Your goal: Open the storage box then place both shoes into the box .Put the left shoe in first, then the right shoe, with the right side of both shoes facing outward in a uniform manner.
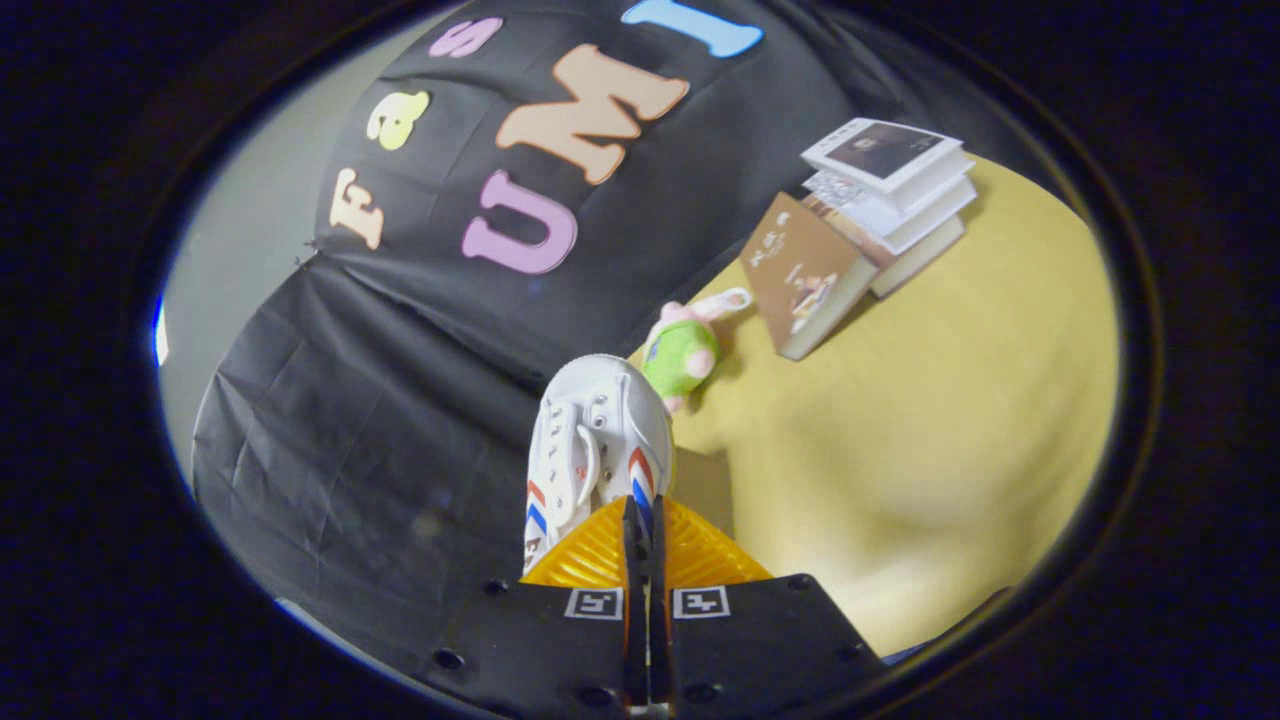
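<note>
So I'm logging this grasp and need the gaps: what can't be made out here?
- Gripper view: heel of the white canvas shoe with red and blue stripes, hidden behind the fingers closed on it.
- Which shoe, left or right: unclear.
- Lower books in the stack: covered by the top one.

Shoe (598,440) sits pinched betw. gripper (645,520) fingers, toe pointing fwd. Plush toy (685,352) just beyond shoe, on table (930,420). Books (870,220) farther back-right, stacked; one leans against the pile. Booth wall behind.
</note>
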The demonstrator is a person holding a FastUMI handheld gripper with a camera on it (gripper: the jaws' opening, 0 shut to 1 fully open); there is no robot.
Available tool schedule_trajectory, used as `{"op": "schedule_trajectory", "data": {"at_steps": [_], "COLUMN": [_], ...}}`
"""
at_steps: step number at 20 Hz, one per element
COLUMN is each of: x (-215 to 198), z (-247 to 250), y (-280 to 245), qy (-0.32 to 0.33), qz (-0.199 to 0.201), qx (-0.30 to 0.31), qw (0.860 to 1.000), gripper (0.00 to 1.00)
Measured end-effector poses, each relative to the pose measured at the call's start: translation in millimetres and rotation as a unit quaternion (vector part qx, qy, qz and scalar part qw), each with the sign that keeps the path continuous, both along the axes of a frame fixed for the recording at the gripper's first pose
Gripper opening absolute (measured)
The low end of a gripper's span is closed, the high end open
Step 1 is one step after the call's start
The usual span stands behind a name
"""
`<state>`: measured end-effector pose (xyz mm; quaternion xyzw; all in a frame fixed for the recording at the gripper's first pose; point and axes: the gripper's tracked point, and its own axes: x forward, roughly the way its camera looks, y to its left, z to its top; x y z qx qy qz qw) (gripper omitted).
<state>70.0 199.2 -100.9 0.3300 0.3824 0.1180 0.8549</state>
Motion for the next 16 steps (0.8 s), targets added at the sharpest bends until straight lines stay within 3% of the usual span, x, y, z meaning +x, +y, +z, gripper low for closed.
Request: {"op": "schedule_trajectory", "data": {"at_steps": [4, 6, 11, 16], "x": [4.1, 8.0, 8.7, 11.5], "z": [-15.4, -35.6, -70.9, -84.0], "y": [77.3, 99.2, 113.9, 117.3], "qy": [0.024, 0.045, 0.057, 0.029], "qz": [0.047, 0.053, 0.051, 0.068], "qx": [-0.008, -0.033, -0.149, -0.221], "qw": [0.999, 0.997, 0.986, 0.973], "gripper": [0.04, 0.04, 0.04, 0.08]}}
